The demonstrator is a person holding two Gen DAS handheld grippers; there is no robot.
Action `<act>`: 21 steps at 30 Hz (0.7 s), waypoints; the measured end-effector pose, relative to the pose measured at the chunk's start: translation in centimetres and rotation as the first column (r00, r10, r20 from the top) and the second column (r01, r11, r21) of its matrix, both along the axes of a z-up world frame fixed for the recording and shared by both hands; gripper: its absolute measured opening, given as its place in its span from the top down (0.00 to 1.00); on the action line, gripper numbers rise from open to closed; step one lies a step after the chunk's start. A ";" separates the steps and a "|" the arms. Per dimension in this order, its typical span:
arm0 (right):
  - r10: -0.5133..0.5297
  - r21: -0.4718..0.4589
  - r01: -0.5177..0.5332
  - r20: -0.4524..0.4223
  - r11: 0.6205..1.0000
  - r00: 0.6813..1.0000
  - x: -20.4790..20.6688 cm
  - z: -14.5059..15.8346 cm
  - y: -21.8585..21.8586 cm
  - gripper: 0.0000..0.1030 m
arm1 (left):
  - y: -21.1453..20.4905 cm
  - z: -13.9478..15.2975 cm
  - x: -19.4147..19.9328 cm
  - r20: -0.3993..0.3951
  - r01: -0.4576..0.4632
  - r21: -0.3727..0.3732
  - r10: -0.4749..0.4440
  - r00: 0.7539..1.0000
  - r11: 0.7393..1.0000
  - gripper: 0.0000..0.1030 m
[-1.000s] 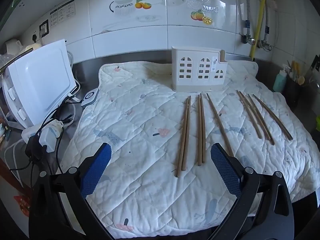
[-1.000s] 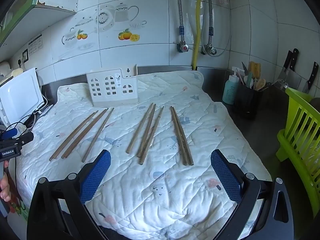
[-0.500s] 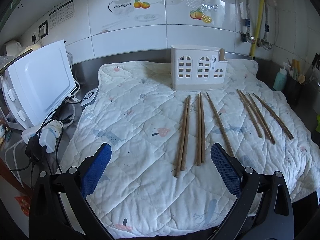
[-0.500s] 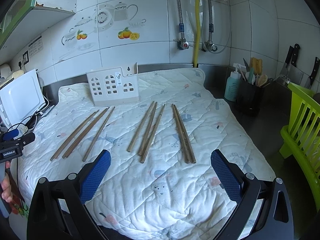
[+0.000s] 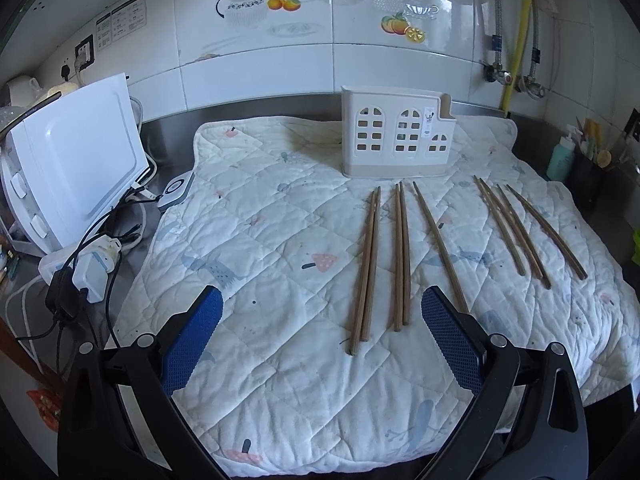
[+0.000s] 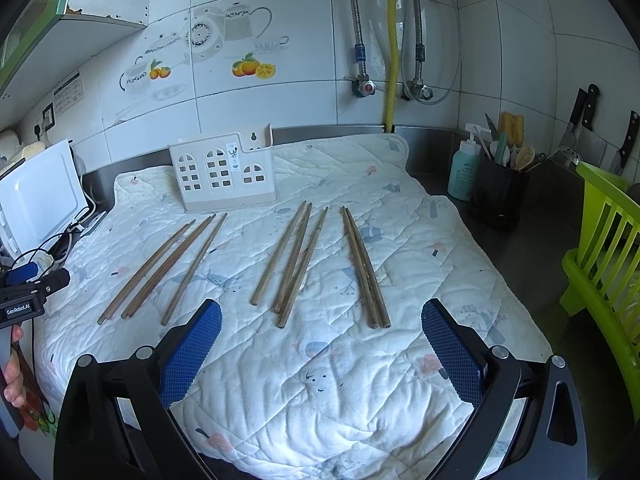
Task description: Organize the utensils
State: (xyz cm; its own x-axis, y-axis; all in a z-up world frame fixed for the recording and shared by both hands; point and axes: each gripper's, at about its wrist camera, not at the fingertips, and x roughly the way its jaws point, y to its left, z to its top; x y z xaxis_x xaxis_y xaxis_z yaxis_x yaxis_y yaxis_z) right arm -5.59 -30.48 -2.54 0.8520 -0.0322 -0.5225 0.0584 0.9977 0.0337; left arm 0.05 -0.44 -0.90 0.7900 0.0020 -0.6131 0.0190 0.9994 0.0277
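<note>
Left wrist view: the left tool (image 5: 320, 334) hangs with its blue-padded jaws spread wide and nothing between them, over the near edge of the quilted mat (image 5: 260, 248) that covers the surface. In the right wrist view the right tool (image 6: 320, 336) is likewise wide apart and empty above the mat's near edge, and the left tool's black body shows at the left edge, held in a hand (image 6: 14, 376). The chopsticks (image 6: 288, 258) are thin, plain brown wooden sticks, all lying lengthwise from near edge toward far edge. From the right wrist view I count nine, in three groups: three toward the left side (image 6: 168, 268), fanned slightly; three in the middle, two of them touching; three toward the right side (image 6: 364, 268), pressed close together. The left wrist view seems to show more sticks in the left groups, so the exact count is uncertain. One white utensil holder (image 6: 224, 178) with window-shaped cutouts stands upright near the mat's far edge, behind the left group, and no chopstick shows above its rim.
</note>
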 end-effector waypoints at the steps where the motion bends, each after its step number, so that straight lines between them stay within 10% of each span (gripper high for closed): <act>1: 0.001 0.000 -0.001 0.000 1.000 1.000 0.0 0.0 0.0 0.06 | 0.0 -0.1 -0.2 0.004 -0.002 -0.001 0.002 1.000 1.000 0.05; 21: -0.019 0.005 0.019 0.020 1.000 1.000 -0.4 0.2 -0.9 0.06 | 1.5 -0.2 0.2 -0.002 -0.029 -0.023 0.029 1.000 0.999 0.05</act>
State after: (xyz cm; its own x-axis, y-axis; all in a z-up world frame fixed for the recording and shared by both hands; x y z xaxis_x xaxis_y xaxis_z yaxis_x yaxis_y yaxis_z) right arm -5.94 -31.38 -2.32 0.8616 -0.0458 -0.5056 0.0763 0.9963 0.0399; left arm 0.21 1.02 -1.06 0.7888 0.0108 -0.6146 -0.0103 0.9999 0.0043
